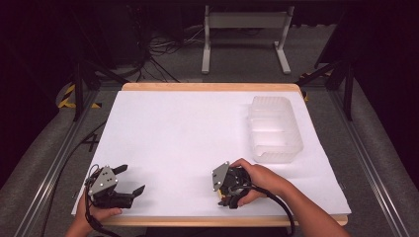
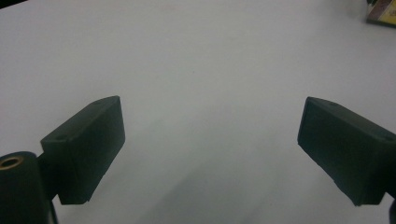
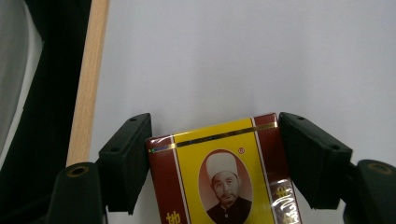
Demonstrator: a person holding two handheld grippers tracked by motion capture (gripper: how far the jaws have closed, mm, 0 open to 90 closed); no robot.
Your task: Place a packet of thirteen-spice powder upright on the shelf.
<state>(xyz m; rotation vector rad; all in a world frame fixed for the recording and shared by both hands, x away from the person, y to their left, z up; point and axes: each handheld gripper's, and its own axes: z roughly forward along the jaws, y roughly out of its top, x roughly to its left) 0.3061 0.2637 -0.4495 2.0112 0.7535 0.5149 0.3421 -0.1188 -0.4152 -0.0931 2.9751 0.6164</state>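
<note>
One yellow-and-red packet clamped between right gripper fingers; left gripper fingers wide apart; one clear tray nearby.

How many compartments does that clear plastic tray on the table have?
2: the tray at the table's far right has a far compartment and a near one, both seemingly empty.

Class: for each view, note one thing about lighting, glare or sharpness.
High view: surroundings dark, white table sheet brightly lit. Left gripper view: the sheet looks flat and featureless, jaws casting faint shadows. Right gripper view: the packet is sharp, with glare on its wrapper.
</note>
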